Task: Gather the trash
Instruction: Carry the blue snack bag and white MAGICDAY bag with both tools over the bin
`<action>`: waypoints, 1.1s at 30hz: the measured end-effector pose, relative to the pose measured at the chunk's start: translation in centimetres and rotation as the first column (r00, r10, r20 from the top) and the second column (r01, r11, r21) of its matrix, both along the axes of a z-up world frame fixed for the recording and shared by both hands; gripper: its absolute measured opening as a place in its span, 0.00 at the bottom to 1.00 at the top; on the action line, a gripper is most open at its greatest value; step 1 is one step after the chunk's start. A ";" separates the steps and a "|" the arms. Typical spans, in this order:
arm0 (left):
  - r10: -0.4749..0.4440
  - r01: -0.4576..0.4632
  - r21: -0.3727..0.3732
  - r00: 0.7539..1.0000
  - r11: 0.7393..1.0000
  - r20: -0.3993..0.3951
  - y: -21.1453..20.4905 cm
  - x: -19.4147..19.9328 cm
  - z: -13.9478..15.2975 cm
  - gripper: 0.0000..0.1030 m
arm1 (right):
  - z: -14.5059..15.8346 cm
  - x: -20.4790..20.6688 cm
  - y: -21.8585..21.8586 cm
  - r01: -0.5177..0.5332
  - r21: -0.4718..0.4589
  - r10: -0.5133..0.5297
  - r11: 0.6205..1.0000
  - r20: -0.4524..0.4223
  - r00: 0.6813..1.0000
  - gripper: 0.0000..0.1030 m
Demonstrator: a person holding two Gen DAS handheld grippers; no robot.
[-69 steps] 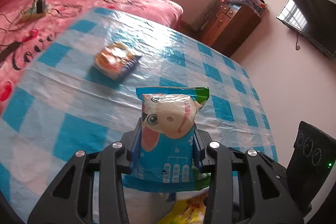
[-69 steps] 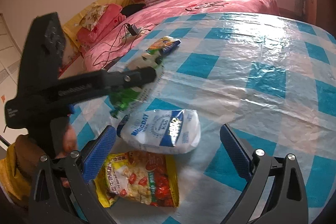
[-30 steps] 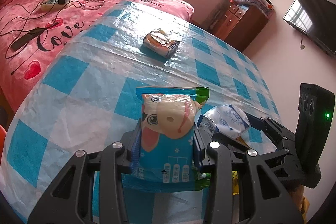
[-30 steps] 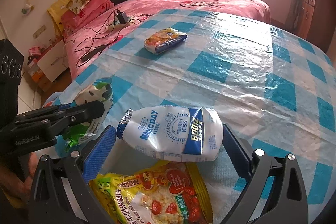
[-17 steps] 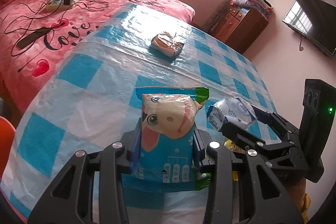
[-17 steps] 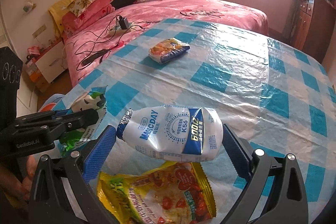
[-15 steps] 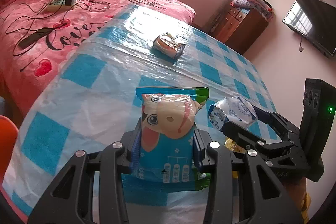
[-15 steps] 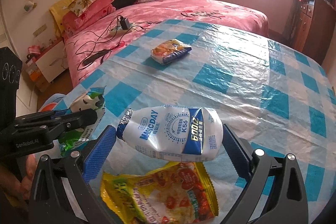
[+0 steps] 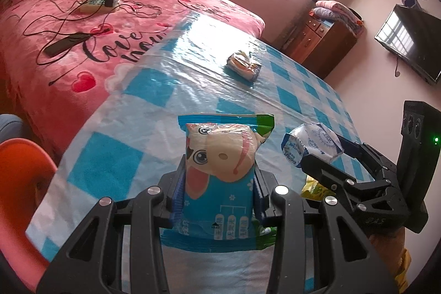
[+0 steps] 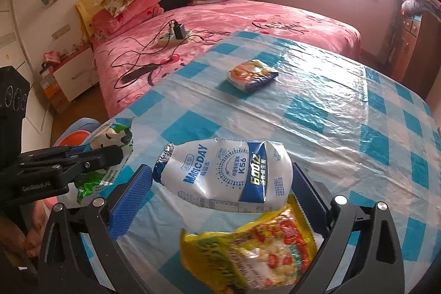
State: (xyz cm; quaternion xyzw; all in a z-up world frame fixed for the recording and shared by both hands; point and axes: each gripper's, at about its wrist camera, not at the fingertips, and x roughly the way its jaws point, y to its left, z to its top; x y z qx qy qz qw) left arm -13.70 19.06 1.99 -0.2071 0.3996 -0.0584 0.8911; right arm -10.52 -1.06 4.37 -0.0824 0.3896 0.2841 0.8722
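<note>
My left gripper (image 9: 217, 183) is shut on a blue snack packet with a cartoon cow (image 9: 220, 170) and holds it above the table's near left corner; the packet also shows in the right wrist view (image 10: 110, 139). My right gripper (image 10: 220, 183) is shut on a white and blue Magic Day pouch (image 10: 226, 172), held above the table; the pouch also shows in the left wrist view (image 9: 311, 145). A yellow snack bag (image 10: 256, 250) lies under the pouch near the table's front edge. An orange and blue snack packet (image 10: 252, 75) lies farther out on the table, also seen in the left wrist view (image 9: 244, 65).
The table has a blue and white checked plastic cloth (image 10: 344, 123). A pink bed (image 10: 220, 26) with a power strip and cables stands beside it. An orange chair (image 9: 19, 175) is at the table's left corner. A wooden dresser (image 9: 325, 43) and a wall TV (image 9: 410, 43) are beyond.
Both grippers have drawn back toward the table's near edge and risen a little, each still holding its packet. The right gripper closed on and lifted the white pouch off the table.
</note>
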 end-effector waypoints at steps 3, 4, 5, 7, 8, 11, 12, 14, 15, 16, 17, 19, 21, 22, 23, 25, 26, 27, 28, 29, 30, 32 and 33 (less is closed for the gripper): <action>0.011 -0.011 -0.004 1.000 1.000 0.002 0.8 -0.6 0.0 0.40 | 0.1 -0.4 1.0 -0.015 -0.011 0.015 1.000 0.004 1.000 0.95; 0.015 -0.015 -0.006 1.000 1.000 0.003 1.1 -0.8 0.0 0.40 | 0.1 -0.6 1.2 -0.018 -0.014 0.018 1.000 0.006 1.000 0.95; 0.018 -0.018 -0.007 1.000 1.000 0.004 1.3 -1.0 0.0 0.40 | 0.2 -0.8 1.6 -0.024 -0.019 0.024 1.000 0.008 1.000 0.95; 0.027 -0.027 -0.010 1.000 1.000 0.007 1.9 -1.3 0.0 0.40 | 0.2 -1.0 2.2 -0.034 -0.026 0.034 0.999 0.012 0.999 0.95; 0.031 -0.031 -0.012 0.999 0.999 0.008 2.3 -1.6 0.0 0.40 | 0.3 -1.2 2.6 -0.040 -0.029 0.040 0.999 0.014 0.999 0.95; 0.047 -0.047 -0.019 0.999 0.999 0.010 3.2 -2.2 -0.1 0.40 | 0.4 -1.8 3.7 -0.057 -0.042 0.058 0.998 0.021 0.998 0.95; 0.052 -0.052 -0.021 0.999 0.998 0.011 3.6 -2.4 -0.2 0.40 | 0.5 -1.9 4.1 -0.063 -0.046 0.064 0.997 0.022 0.998 0.95; 0.064 -0.064 -0.026 0.998 0.998 0.012 4.4 -2.8 -0.3 0.40 | 0.5 -2.3 4.8 -0.074 -0.054 0.075 0.996 0.025 0.997 0.95; 0.070 -0.070 -0.028 0.997 0.997 0.012 4.7 -3.0 -0.3 0.40 | 0.5 -2.4 5.3 -0.081 -0.059 0.083 0.995 0.026 0.996 0.95; 0.077 -0.077 -0.031 0.997 0.997 0.013 5.0 -3.3 -0.4 0.40 | 0.5 -2.5 5.6 -0.086 -0.062 0.088 0.994 0.027 0.996 0.95; 0.086 -0.085 -0.033 0.996 0.996 0.013 5.5 -3.5 -0.4 0.40 | 0.5 -2.7 6.1 -0.095 -0.067 0.098 0.993 0.028 0.995 0.95; 0.099 -0.098 -0.037 0.995 0.994 0.013 6.2 -4.0 -0.5 0.40 | 0.6 -3.1 7.1 -0.113 -0.075 0.116 0.991 0.033 0.993 0.95; 0.112 -0.112 -0.041 0.994 0.993 0.011 7.0 -4.4 -0.7 0.40 | 0.6 -3.5 8.0 -0.132 -0.083 0.135 0.988 0.037 0.990 0.95; 0.119 -0.118 -0.042 0.993 0.992 0.011 7.3 -4.6 -0.7 0.40 | 0.7 -3.6 8.3 -0.138 -0.086 0.142 0.987 0.038 0.989 0.95; 0.126 -0.125 -0.043 0.992 0.991 0.011 7.7 -4.8 -0.7 0.40 | 0.7 -3.9 9.0 -0.150 -0.091 0.155 0.984 0.040 0.987 0.95; 0.142 -0.141 -0.045 0.990 0.989 0.013 8.5 -5.4 -0.8 0.40 | 0.8 -4.3 10.0 -0.170 -0.100 0.175 0.980 0.041 0.984 0.95; 0.151 -0.150 -0.048 0.988 0.987 0.013 9.0 -5.7 -0.9 0.40 | 0.8 -4.5 10.4 -0.179 -0.103 0.185 0.978 0.043 0.982 0.95; 0.160 -0.159 -0.050 0.987 0.986 0.013 9.4 -6.1 -0.9 0.40 | 0.8 -4.8 10.9 -0.189 -0.106 0.195 0.976 0.044 0.980 0.95; 0.171 -0.170 -0.051 0.985 0.984 0.013 10.0 -6.4 -1.0 0.40 | 0.8 -5.0 11.4 -0.200 -0.110 0.206 0.974 0.044 0.978 0.95; 0.180 -0.179 -0.051 0.984 0.982 0.012 10.3 -6.6 -1.0 0.40 | 0.8 -5.3 12.0 -0.214 -0.116 0.220 0.970 0.044 0.975 0.95; 0.190 -0.189 -0.053 0.982 0.981 0.012 10.8 -7.0 -1.1 0.40 | 0.7 -5.5 12.5 -0.223 -0.120 0.230 0.967 0.043 0.972 0.95; 0.211 -0.210 -0.053 0.978 0.976 0.010 11.8 -7.7 -1.3 0.40 | 0.6 -6.2 13.6 -0.248 -0.128 0.256 0.960 0.042 0.966 0.95; 0.222 -0.221 -0.054 0.975 0.974 0.008 12.3 -8.0 -1.4 0.40 | 0.6 -6.4 14.1 -0.258 -0.133 0.266 0.957 0.042 0.963 0.95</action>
